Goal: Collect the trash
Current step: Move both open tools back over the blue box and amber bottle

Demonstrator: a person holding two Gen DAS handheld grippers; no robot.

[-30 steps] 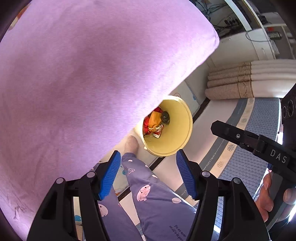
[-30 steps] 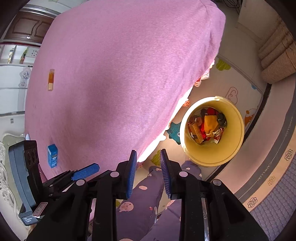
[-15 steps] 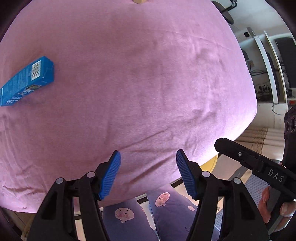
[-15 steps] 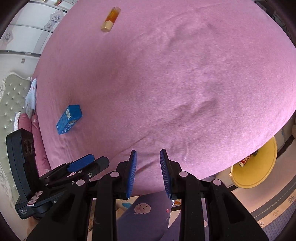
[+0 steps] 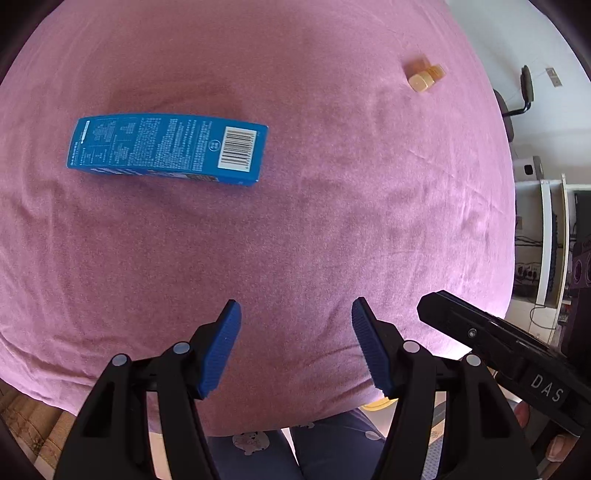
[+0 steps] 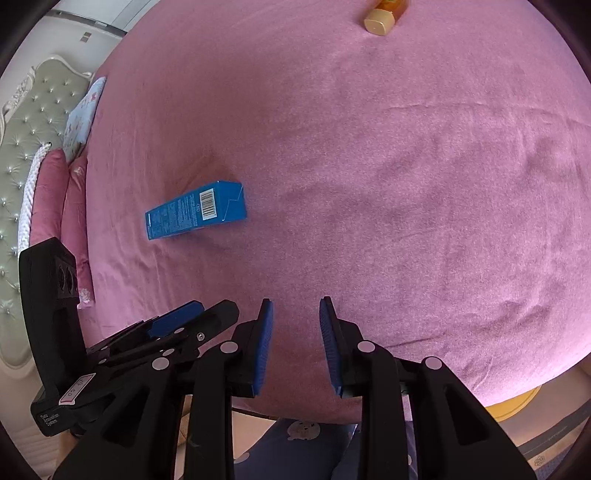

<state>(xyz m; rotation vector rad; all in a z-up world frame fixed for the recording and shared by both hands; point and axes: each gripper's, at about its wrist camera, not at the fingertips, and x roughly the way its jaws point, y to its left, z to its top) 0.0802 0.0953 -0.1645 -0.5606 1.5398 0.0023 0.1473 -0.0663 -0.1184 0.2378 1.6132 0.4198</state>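
Observation:
A blue carton [image 5: 166,151] with a barcode lies flat on the pink bed cover [image 5: 332,221], up and to the left of my left gripper [image 5: 295,314]. That gripper hangs open over bare cover with nothing between its pads. A small amber bottle with a tan cap [image 5: 423,75] lies far off at the upper right. In the right wrist view the same carton [image 6: 195,214] sits up-left of my right gripper [image 6: 296,306], which stands open by a narrow gap and holds nothing. The bottle [image 6: 384,13] is at the top edge. Only a sliver of the yellow bin's rim [image 6: 513,404] shows past the bed's edge.
Pink pillows [image 6: 48,184] and a tufted headboard [image 6: 22,147] lie beyond the carton. The person's legs in patterned trousers [image 5: 295,450] are at the bed's near edge. An office chair [image 5: 517,99] and white shelves [image 5: 546,240] stand at the right.
Both views have swung from the yellow bin on the floor up over the bed. The carton and bottle have come into view and nearer. Neither gripper's jaws have changed.

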